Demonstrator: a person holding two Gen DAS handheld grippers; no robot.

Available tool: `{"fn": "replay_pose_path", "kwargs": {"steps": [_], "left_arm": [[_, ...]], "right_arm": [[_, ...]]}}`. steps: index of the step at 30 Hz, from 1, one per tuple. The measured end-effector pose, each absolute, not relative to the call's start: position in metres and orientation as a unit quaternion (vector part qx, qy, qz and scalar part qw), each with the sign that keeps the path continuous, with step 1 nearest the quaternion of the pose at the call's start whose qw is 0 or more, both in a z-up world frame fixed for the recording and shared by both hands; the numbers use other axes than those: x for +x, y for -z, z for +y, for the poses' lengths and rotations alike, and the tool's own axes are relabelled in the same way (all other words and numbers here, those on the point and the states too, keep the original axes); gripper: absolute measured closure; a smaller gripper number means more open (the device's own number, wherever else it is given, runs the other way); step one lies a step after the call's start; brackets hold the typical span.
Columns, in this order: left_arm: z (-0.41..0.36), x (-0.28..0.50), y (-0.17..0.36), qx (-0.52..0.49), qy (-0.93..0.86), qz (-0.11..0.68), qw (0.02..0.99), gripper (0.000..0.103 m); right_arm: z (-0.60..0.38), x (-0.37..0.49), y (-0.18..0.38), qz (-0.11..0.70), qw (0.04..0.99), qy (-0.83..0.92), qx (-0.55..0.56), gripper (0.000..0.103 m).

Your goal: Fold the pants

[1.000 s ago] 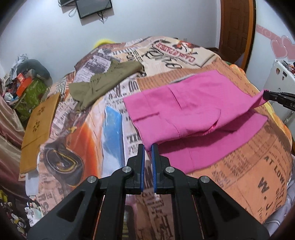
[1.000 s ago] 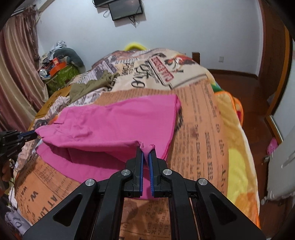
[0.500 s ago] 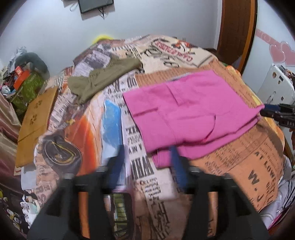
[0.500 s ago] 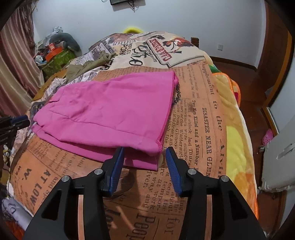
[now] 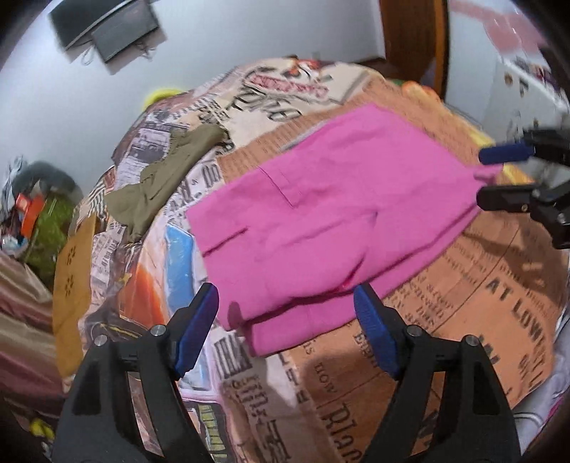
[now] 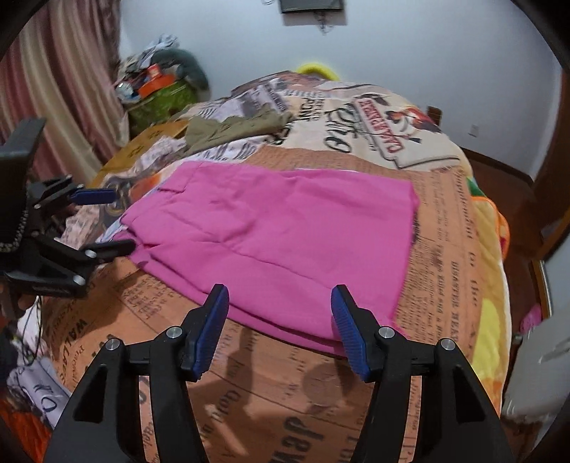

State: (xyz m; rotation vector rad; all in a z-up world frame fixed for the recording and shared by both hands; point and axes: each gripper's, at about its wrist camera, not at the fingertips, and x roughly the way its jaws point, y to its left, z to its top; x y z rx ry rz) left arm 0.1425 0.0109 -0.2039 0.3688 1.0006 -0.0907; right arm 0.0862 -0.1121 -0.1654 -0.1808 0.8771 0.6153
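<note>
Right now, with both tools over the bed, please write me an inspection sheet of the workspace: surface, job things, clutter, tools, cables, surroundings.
Surface: bed under a newspaper-print blanket.
Job's things: pink pants, folded over and lying flat, the lower layer showing along the near edge.
Clutter: olive-green garment crumpled beyond the pants; brown cardboard piece at the bed's edge.
Tools: left tool open, jaws just opening, nothing gripped; right tool open, jaws just opening, nothing gripped, pants edge below it.
Cables: wires hanging under the wall screen.
Surroundings: pile of things with a green box in the corner, curtain, wooden door.
</note>
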Motion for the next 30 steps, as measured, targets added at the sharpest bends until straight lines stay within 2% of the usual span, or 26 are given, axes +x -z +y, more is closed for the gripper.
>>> {"fn": "replay_pose_path", "kwargs": {"steps": [9, 23, 24, 26, 30], "left_arm": [[-0.005, 0.159, 0.218, 0.212, 0.048, 0.478, 0.851, 0.025], [0.004, 0.176, 0.198, 0.152, 0.064, 0.471, 0.867, 0.025], [0.003, 0.175, 0.199, 0.150, 0.068, 0.472, 0.866, 0.025], [0.001, 0.173, 0.201, 0.144, 0.075, 0.475, 0.865, 0.025], [-0.002, 0.172, 0.210, 0.133, 0.079, 0.487, 0.860, 0.025]], "right_arm": [[-0.085, 0.089, 0.179, 0.435, 0.835, -0.325, -0.092, 0.047], [-0.057, 0.103, 0.193, 0.432, 0.830, -0.334, -0.115, 0.047], [-0.058, 0.104, 0.193, 0.430, 0.833, -0.330, -0.113, 0.049], [-0.060, 0.107, 0.192, 0.426, 0.836, -0.328, -0.106, 0.060], [-0.063, 0.106, 0.189, 0.420, 0.839, -0.330, -0.103, 0.090]]}}
